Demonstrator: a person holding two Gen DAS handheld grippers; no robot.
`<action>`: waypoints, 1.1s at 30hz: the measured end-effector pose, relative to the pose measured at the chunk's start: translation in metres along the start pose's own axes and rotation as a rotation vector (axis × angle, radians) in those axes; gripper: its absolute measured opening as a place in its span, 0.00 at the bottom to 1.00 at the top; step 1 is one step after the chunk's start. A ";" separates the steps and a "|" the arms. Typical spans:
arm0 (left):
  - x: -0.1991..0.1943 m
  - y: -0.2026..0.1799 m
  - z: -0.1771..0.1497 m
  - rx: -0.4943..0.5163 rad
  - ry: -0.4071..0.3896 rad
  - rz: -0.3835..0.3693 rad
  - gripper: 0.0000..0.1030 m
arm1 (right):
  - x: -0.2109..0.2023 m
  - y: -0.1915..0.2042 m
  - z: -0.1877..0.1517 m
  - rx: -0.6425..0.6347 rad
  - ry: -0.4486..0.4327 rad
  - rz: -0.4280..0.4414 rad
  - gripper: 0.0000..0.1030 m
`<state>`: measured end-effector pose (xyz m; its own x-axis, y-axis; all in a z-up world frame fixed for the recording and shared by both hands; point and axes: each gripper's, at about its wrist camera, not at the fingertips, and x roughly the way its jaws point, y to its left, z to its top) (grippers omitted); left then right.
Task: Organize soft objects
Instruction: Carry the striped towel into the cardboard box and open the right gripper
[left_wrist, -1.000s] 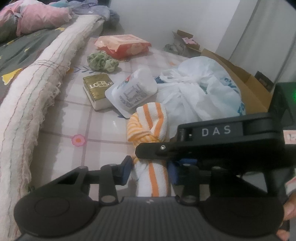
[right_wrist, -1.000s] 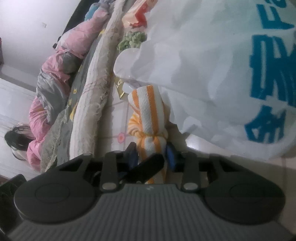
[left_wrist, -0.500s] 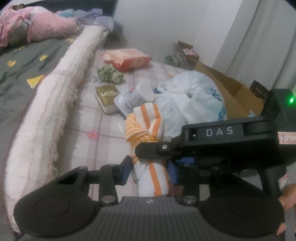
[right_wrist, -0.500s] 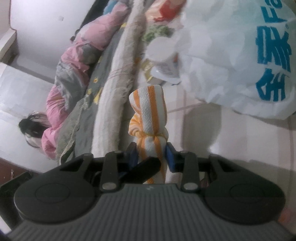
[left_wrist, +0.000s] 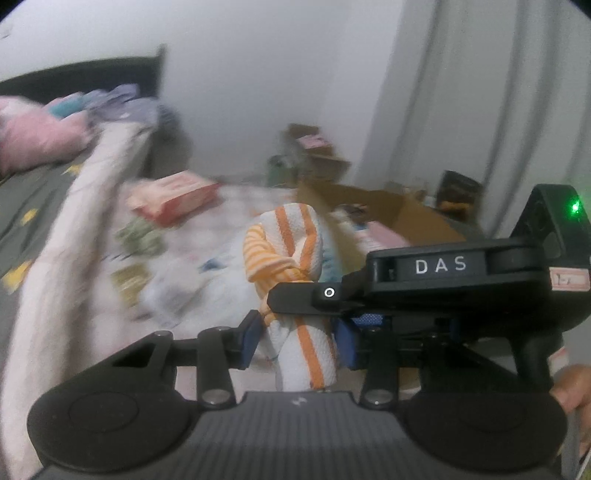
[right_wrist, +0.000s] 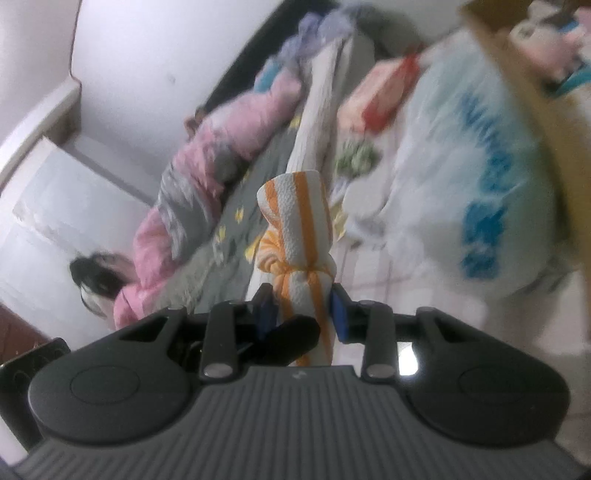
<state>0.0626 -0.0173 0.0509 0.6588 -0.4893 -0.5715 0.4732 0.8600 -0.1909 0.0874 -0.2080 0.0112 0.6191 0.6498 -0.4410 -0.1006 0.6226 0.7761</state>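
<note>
While both tools pinched one knotted striped towel (left_wrist: 295, 258), the left tool (left_wrist: 297, 334), its jaws easing open, and the right tool (right_wrist: 301, 312) held it above the floor, a cardboard box (left_wrist: 402, 214) at two o'clock, likely its destination.

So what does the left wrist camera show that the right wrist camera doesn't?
Only the left wrist view shows the right gripper's body from outside, marked DAS with a green light, a hand at its edge, and the curtain. Only the right wrist view shows the white plastic bag with blue print sharply enough to identify, and the pink bedding running alongside. Both show the orange-striped towel, with the left gripper and the right gripper each closed on its lower end, plus the cardboard box and the bed.
</note>
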 end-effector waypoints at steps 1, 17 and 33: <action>0.005 -0.012 0.005 0.017 -0.005 -0.022 0.43 | -0.013 -0.005 0.003 -0.001 -0.021 -0.006 0.31; 0.074 -0.112 0.023 0.094 0.056 -0.288 0.54 | -0.166 -0.111 0.062 0.099 -0.168 -0.182 0.30; 0.072 -0.049 0.016 -0.034 0.082 -0.169 0.57 | -0.141 -0.184 0.118 -0.224 0.277 -0.799 0.32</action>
<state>0.0969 -0.0969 0.0318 0.5210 -0.6151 -0.5918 0.5524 0.7715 -0.3155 0.1105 -0.4660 -0.0159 0.3607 0.0467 -0.9315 0.1138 0.9891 0.0937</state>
